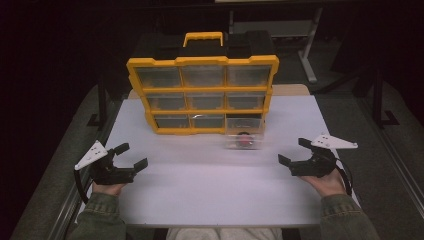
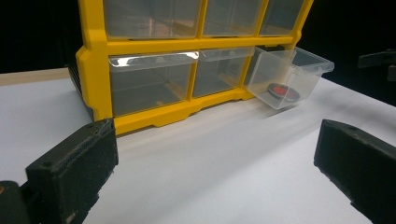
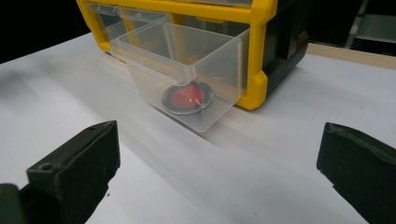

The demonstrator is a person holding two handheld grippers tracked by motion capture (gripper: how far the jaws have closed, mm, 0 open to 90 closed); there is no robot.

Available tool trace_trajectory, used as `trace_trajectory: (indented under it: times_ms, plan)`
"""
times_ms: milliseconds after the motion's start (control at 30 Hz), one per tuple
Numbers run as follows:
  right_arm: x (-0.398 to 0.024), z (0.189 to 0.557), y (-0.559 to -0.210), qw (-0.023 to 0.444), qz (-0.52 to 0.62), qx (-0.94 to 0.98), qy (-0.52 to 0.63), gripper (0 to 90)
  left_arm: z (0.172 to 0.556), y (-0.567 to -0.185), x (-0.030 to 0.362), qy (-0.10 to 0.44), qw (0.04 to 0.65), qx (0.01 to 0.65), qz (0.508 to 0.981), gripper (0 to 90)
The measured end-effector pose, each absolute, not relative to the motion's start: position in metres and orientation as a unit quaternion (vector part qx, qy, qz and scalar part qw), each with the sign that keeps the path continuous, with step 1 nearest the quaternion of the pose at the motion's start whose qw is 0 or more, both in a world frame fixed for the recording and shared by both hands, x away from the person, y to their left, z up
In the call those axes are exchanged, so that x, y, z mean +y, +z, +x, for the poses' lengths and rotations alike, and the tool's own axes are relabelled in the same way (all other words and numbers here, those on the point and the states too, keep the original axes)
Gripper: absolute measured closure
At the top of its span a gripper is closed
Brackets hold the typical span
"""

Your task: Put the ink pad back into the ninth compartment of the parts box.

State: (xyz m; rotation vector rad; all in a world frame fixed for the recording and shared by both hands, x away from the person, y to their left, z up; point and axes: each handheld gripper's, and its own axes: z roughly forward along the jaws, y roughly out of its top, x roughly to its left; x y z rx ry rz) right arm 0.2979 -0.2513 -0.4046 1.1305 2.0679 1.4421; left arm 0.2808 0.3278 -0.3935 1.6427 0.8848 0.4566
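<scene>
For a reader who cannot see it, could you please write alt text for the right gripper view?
A clear plastic drawer, pulled out of the bottom corner of a yellow plastic organiser cabinet, holds a round red disc with a dark rim. The cabinet stands on a white table, and the right gripper is open, its two black fingers wide apart in the foreground.

A white desk (image 1: 210,190) is sitting lit in a room that is lying mostly in darkness — grey floor (image 1: 395,165) is showing on both sides. A pale metal frame (image 1: 307,47) is standing behind, with dark stands (image 1: 102,100) flanking the desk.
</scene>
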Motion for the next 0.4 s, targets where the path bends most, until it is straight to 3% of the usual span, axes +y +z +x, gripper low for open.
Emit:
trace_trajectory:
  times_ms: [400]
  plan:
    - [-0.2501,0.2942,-0.4068,0.205,0.398,0.732,0.514,0.0,0.2818,-0.3932,0.3265,0.193,0.572,0.374,0.704,0.0]
